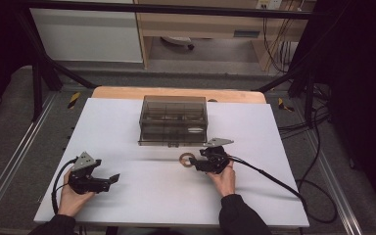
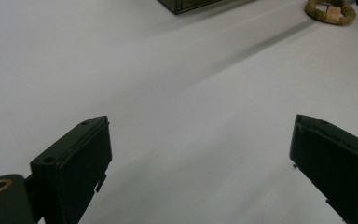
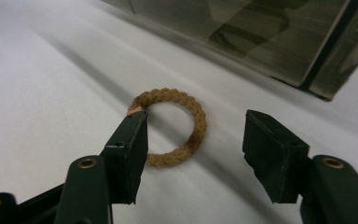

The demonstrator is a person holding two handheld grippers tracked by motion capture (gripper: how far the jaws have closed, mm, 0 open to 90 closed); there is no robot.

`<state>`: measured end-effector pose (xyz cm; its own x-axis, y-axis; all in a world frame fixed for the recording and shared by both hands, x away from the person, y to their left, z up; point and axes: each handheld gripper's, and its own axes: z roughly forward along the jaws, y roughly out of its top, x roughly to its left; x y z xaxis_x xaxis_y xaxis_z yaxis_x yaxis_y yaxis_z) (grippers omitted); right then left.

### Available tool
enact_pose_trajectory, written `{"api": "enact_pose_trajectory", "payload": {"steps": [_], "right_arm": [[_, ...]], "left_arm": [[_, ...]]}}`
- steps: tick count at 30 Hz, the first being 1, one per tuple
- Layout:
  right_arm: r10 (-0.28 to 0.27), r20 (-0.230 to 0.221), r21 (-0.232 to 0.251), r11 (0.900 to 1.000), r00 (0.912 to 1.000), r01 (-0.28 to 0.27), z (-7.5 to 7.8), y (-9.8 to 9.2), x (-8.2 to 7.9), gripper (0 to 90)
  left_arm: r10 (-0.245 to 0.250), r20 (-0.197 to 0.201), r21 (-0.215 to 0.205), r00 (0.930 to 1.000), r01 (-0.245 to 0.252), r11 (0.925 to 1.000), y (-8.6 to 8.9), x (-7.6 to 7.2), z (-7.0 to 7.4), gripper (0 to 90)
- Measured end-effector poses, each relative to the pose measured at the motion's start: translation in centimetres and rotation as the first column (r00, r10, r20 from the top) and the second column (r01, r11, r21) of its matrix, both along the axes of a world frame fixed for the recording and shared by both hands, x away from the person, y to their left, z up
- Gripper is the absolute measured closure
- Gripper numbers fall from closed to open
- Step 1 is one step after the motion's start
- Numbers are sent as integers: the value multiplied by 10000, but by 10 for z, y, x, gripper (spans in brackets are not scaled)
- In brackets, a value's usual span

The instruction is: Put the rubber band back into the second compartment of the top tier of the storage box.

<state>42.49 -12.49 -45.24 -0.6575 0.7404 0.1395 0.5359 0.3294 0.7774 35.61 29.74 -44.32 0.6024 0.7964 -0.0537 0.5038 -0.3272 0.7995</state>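
One braided rope ring (image 3: 173, 128) is seen lying flat on the white surface (image 1: 142, 191) just near of one smoky plastic organizer box (image 1: 173, 121), straddled unpressed by the half-open right hand-held gripper (image 3: 193, 147), while the left hand-held gripper (image 2: 200, 154) is held wide open and empty at the near left.

Rope ring (image 3: 196, 122): tan-brown, braided in a twisted cord pattern, with 1 paler beige patch on its band.
Box (image 1: 173, 119): smoky grey-brown, see-through, with darker dividers showing inside.
Worktop (image 1: 142, 191): plain white sheet, unpatterned, with a light wooden edge along the far side.
Right tool (image 3: 193, 147): black jaws, with brass-coloured rivets at the joints.
Left tool (image 2: 200, 161): black jaws, 1 brass-coloured rivet, grey plate on top.
Cables (image 1: 274, 177): black.
Sleeves (image 1: 237, 215): black.
Floor (image 1: 10, 127): grey.
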Motion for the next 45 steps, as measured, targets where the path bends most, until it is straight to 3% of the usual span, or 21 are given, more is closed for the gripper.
{"api": "enact_pose_trajectory", "payload": {"steps": [25, 45], "right_arm": [[-16, -252, -66, 10000, 9997, 14, -7, 4, 5, 713], [-95, -462, -362, 9993, 9989, 78, -4, 8, 8, 826]], "left_arm": [[17, 4, 10, 10000, -17, 10000, 0, 0, 0, 49], [16, 13, 32, 10000, -16, 10000, 0, 0, 0, 49]]}}
